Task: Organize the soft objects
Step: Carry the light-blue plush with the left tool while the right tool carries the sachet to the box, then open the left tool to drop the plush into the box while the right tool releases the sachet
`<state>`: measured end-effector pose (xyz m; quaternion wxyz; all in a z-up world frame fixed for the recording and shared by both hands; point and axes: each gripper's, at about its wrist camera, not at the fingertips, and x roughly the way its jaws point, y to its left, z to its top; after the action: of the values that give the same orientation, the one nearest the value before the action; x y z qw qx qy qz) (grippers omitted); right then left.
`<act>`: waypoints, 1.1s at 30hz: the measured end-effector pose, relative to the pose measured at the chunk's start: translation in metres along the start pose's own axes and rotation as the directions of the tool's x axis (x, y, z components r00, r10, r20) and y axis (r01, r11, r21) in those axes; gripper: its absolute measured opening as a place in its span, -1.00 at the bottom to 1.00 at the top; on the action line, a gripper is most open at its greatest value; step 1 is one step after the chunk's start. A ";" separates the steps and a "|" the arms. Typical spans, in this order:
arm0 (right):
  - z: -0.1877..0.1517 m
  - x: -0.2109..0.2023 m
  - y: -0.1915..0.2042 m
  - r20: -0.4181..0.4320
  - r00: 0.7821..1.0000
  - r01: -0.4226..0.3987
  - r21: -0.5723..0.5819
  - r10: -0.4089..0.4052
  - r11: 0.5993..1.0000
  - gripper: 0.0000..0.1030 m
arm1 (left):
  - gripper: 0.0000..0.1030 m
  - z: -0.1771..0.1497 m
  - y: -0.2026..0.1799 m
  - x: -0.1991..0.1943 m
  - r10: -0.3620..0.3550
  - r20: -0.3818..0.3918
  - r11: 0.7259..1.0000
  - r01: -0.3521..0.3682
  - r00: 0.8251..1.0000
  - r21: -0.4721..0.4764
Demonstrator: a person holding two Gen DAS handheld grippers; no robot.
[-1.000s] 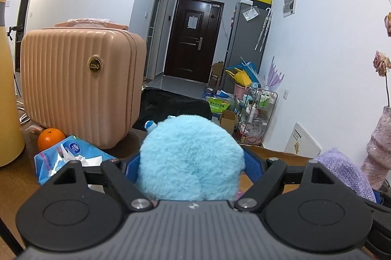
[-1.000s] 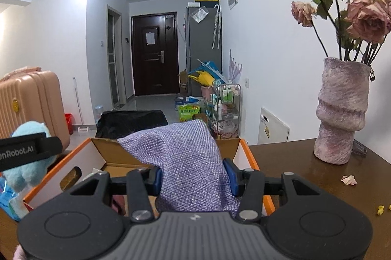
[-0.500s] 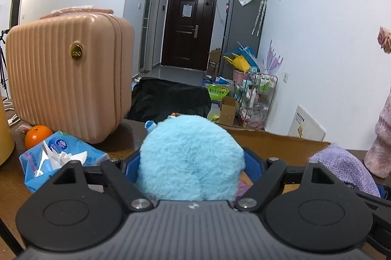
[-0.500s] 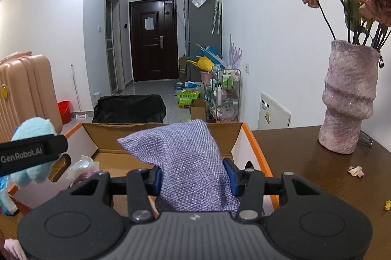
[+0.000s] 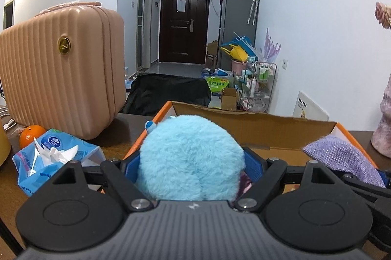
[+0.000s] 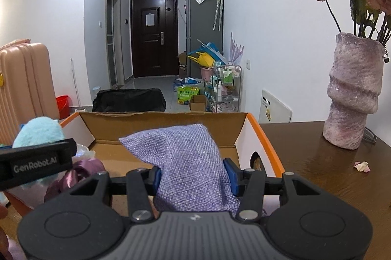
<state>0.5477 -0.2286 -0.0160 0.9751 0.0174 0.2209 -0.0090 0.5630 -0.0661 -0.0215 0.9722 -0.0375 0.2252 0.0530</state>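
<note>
My left gripper (image 5: 191,168) is shut on a fluffy light-blue plush toy (image 5: 191,157), held over the left end of an open cardboard box (image 5: 256,123) with orange edges. My right gripper (image 6: 194,173) is shut on a purple woven fabric pouch (image 6: 185,162), held over the same box (image 6: 166,128). The pouch also shows at the right of the left wrist view (image 5: 342,157), and the plush at the left of the right wrist view (image 6: 36,131). Purple satin cloth (image 6: 80,169) and crinkled clear plastic lie inside the box.
A pink ribbed suitcase (image 5: 61,72) stands on the table at the left, with an orange (image 5: 30,135) and a blue tissue pack (image 5: 53,155) in front of it. A mauve vase (image 6: 354,94) of dried roses stands at the right on the brown table (image 6: 317,162), with petals nearby.
Both grippers have moved forward over the box with their loads. The box's far wall and inside now show in both views. Both grips are unchanged.
</note>
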 end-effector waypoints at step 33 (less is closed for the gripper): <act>-0.003 0.009 -0.003 -0.059 0.998 0.016 0.020 -0.015 1.000 0.96 | 1.00 -0.008 0.011 0.003 0.016 0.010 0.999 -0.015 1.000 -0.044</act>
<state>0.5549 -0.2320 -0.0223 0.9678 0.0260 0.2497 -0.0185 0.5614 -0.0555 -0.0305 0.9718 -0.0567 0.2192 0.0656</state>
